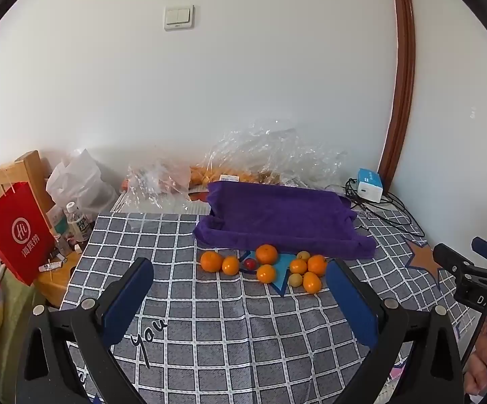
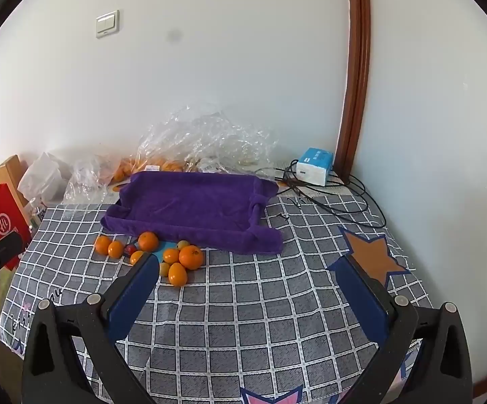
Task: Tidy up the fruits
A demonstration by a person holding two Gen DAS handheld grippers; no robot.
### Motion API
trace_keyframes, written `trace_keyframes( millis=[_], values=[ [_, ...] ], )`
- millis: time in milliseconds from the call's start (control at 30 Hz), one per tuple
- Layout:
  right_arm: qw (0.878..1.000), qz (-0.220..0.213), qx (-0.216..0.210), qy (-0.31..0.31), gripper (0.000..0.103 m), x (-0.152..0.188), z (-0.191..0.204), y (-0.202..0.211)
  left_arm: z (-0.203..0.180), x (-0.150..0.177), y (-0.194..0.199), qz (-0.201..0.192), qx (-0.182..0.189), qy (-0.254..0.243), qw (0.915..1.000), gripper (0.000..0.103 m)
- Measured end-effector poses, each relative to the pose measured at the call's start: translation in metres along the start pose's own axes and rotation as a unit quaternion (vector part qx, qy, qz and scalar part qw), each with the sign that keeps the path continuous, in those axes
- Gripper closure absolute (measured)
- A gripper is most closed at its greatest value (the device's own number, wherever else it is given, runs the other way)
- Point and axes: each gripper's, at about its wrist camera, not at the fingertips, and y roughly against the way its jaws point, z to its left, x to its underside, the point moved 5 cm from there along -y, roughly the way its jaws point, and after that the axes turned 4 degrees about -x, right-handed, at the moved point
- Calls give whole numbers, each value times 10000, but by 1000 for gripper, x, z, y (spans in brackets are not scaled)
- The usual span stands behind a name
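Table: a grey checked cloth (image 1: 230, 320) covered it, printed with stars and some lettering.
Fruit: a loose cluster of tangerines (image 1: 266, 253) lay just in front of the purple towel (image 1: 284, 219), with two small yellow-green fruits (image 1: 295, 279) and one small red fruit (image 1: 250, 263) mixed in; several touched each other.
Towel: it looked draped over a shallow tray, raised at the rims, and nothing lay on it.
Left tongs: the left gripper (image 1: 240, 284) stood wide apart with nothing between its blue pads, hovering short of the cluster and tilted down toward it.
Right tongs: the right gripper (image 2: 248, 277) was likewise spread wide and empty, near the right side of the pile.
Handling: the tangerines looked light, round and soft-skinned, likely to roll if nudged and to bruise if squeezed hard.
Where to grip: I judged it best across the widest middle, pads on opposite sides, starting with an outer fruit such as the nearest tangerine (image 2: 177, 274).
Small fruits: smoother and smaller, probably easier to let slip.
Behind: crumpled clear bags (image 1: 260, 155) held more orange fruit by the wall.
Progress: sorting seemed not yet begun.
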Motion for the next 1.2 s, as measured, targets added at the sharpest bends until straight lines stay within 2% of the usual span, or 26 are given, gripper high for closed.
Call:
trace_keyframes(
  millis=[1200],
  values=[
    [10000,-50,-25,-36,0,0,-1,4,-2,1,4,-50,-19,-26,10000,0]
  ],
)
